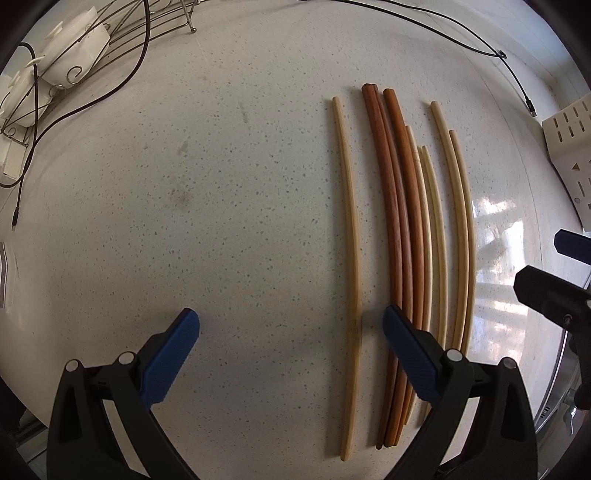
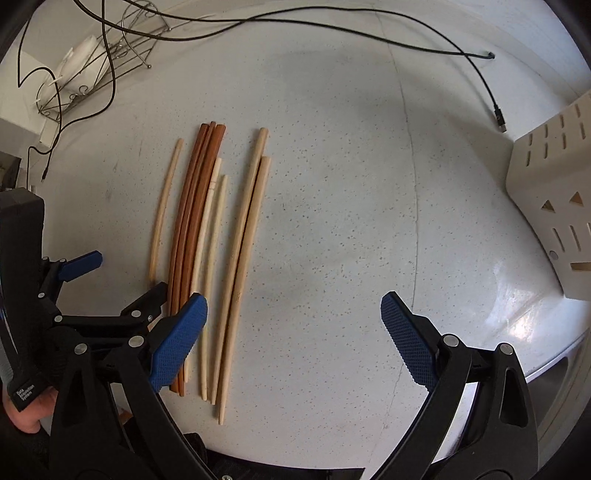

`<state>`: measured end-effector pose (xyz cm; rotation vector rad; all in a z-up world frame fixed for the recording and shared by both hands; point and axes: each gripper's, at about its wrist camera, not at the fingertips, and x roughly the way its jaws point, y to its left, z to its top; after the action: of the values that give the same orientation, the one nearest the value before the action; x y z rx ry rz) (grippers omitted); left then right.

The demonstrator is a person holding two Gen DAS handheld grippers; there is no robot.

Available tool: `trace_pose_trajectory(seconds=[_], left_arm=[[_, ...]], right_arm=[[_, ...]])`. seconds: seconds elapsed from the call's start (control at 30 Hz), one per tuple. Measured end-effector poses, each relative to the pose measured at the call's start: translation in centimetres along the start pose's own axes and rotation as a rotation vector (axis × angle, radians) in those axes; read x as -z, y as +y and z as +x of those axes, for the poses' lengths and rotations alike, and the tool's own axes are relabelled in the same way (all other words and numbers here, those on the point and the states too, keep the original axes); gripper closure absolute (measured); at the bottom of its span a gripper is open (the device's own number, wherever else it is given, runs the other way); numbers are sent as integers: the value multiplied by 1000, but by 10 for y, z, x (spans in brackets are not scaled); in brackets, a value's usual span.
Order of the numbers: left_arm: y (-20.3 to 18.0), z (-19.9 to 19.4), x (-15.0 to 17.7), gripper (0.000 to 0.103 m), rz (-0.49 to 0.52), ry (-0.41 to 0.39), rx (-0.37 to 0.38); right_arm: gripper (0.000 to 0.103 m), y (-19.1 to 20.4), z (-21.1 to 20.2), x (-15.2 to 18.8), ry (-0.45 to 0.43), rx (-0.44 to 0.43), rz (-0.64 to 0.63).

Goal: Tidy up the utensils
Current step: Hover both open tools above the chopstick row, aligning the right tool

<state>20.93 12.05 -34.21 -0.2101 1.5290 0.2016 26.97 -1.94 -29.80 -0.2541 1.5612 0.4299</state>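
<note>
The chopsticks (image 1: 402, 236) are laid side by side on the desk (image 1: 221, 184), one pale stick (image 1: 349, 221) set apart at the left. The jaws of the left gripper (image 1: 291, 350) and right gripper (image 2: 293, 332) are held open, empty, above the desk.

Speckled white surface (image 1: 221, 221) is filling both frames. Wire rack (image 1: 122, 44) holding white dishes (image 1: 77, 48) is sitting upper left. Black cables (image 2: 369, 33) are trailing across the top. Perforated cream holder (image 2: 550, 206) is standing at right edge.
</note>
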Motion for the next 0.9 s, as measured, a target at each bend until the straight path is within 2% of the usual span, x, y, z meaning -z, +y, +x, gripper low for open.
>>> trace_pose_trajectory(seconds=[0.27,0.67,0.9], left_arm=[[1,-1,2,5,-1,-3,-1],[2,-1,2,5,0,-2,-2],[2,-1,2,5,1,-2,-2]], right_arm=[[14,-8,16,-14,108,-13,98],[16,6,40,-48,189,57,149],[36,11,55,-55,216,67,169]])
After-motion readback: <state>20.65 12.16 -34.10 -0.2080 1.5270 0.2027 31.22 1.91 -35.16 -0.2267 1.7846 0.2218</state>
